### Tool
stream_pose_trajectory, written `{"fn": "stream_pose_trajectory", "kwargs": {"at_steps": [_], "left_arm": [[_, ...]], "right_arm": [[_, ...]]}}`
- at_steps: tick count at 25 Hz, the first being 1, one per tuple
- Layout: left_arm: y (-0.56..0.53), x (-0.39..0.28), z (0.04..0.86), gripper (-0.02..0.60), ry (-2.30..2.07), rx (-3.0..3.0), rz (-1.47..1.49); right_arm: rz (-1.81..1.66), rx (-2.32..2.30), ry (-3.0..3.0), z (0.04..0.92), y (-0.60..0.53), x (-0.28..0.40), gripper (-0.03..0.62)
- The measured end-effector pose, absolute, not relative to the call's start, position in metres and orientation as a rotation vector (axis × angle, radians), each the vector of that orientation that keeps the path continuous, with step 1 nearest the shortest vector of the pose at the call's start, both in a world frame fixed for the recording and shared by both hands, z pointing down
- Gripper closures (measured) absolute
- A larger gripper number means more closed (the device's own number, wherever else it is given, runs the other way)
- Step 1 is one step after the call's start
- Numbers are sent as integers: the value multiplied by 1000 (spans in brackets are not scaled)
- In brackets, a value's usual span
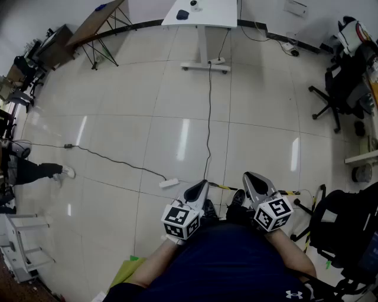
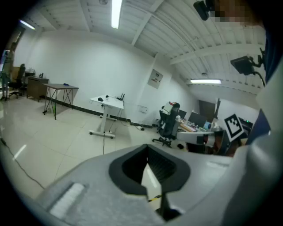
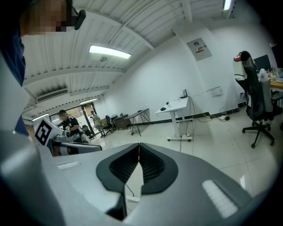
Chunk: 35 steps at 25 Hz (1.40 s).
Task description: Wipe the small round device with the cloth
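Both tongs are clamped fully together with nothing in them: left tongs (image 1: 198, 190) and right tongs (image 1: 255, 181) are held side by side at the person's waist, tipped slightly down over the glossy pale tiled floor (image 1: 136, 135).

Key relation: the task's things aren't within reach. The white rectangular counter on a T-leg base (image 1: 220, 19) stands well apart, straight ahead across the floor. On it is a small pale round object (image 1: 195, 5), probably the device, and just beside it a dark lump (image 1: 182, 14) that may be the cloth. Too small to tell.

The device is round, so there's no long axis to line up with. The counter sits slightly to the left tongs' side, so I'd judge the left marginally nearer, though it hardly matters from here.

I can't make out any container on the counter.

A thin black cable (image 1: 209, 118) runs from the counter base back toward the person, right along the walking line. The next move is a walk-up, not a grasp.
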<state>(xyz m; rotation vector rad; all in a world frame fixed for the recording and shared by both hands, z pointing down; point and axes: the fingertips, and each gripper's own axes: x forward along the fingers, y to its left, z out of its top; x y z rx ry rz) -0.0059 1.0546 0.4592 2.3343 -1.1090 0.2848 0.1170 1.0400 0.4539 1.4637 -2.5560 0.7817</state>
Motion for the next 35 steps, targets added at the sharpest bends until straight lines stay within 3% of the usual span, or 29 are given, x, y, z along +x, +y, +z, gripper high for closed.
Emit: {"fn": "stream_pose_trajectory", "kwargs": {"at_steps": [19,35], "left_arm": [[954,102,453,580,-1197,2292,337],[878,90,467,580,-1232,2246,291]], "right_arm": [[881,1385,-2648,469,934,225,582],[856,1321,-2627,479,854,212,582]]}}
